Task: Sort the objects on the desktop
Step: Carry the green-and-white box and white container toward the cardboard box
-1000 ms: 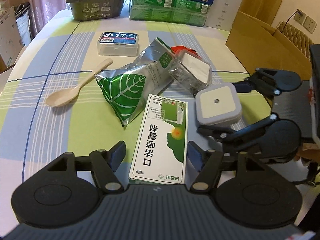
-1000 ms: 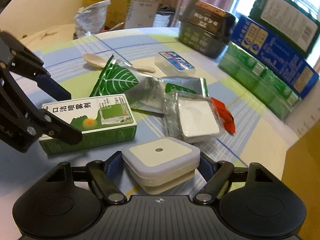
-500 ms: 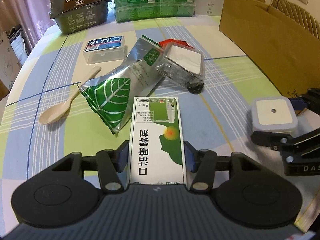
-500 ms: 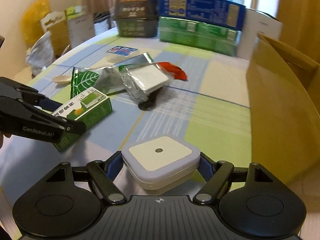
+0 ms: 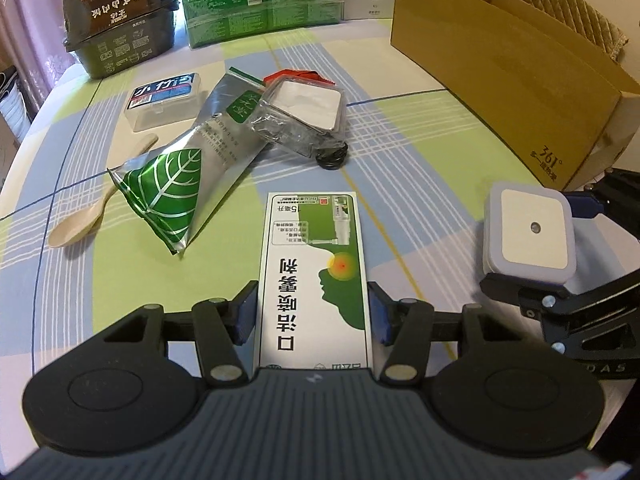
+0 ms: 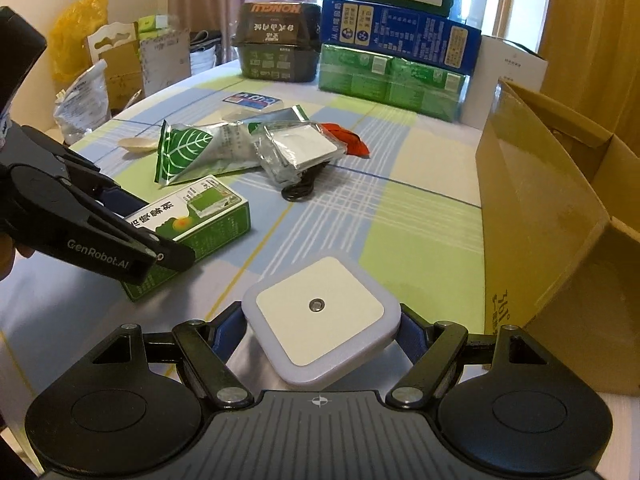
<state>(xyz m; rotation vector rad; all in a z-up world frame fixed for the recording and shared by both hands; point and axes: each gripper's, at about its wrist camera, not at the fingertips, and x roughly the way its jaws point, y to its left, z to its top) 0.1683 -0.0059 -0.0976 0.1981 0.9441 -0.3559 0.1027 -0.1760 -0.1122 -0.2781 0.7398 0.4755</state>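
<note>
While right gripper [image 6: 320, 332] fingers pinch the night-light [image 6: 320, 316] by its corners and left gripper [image 5: 312, 312] fingers clasp the spray box [image 5: 314, 272], either item may twist loose.

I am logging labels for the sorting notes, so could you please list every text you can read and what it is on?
"HONGLU": dark food tub.
"361°": cardboard box.
"GenRobot.AI": left gripper.
"口洁喷雾剂", "15毫升": green and white carton, held by that gripper.
Blue box, green packs, foil pouch: print too small to read.
</note>
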